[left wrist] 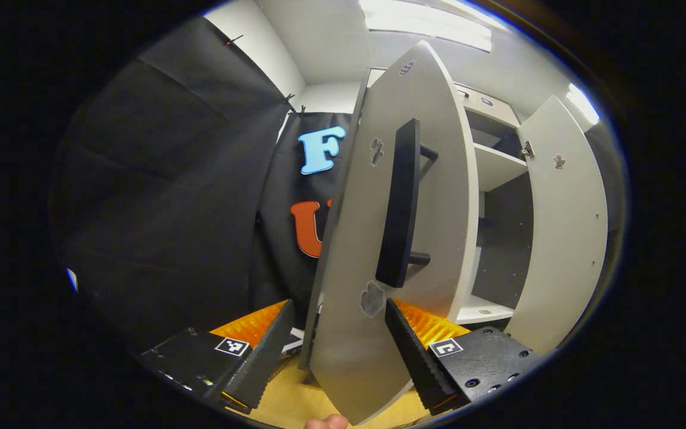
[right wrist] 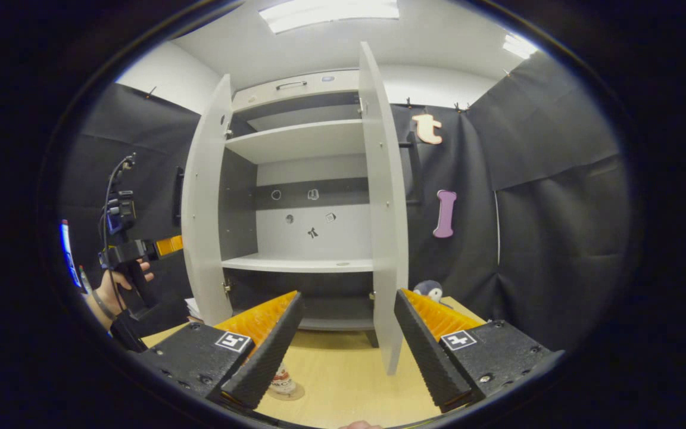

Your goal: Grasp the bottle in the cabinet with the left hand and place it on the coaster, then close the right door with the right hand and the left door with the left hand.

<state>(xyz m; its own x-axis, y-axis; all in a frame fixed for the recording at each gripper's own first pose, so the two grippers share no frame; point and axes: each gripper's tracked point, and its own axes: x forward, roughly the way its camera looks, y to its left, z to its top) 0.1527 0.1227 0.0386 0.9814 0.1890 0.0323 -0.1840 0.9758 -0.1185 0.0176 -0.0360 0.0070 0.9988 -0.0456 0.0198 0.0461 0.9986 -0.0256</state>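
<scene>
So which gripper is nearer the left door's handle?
Left. The left gripper straddles the left door's edge just below the handle; the right gripper sits by the right door.

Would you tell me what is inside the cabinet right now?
The cabinet holds bare shelves, with small stickers on its back wall. No bottle stands on the parts in view. The right door hides the shelves' right ends, and the gripper covers the bottom.

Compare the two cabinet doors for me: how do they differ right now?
The left door sits between the left gripper's open fingers; the right door stands just ahead of the open right gripper, untouched. In the left gripper view, the left door's black handle faces the camera. Both are pale grey and open.
</scene>
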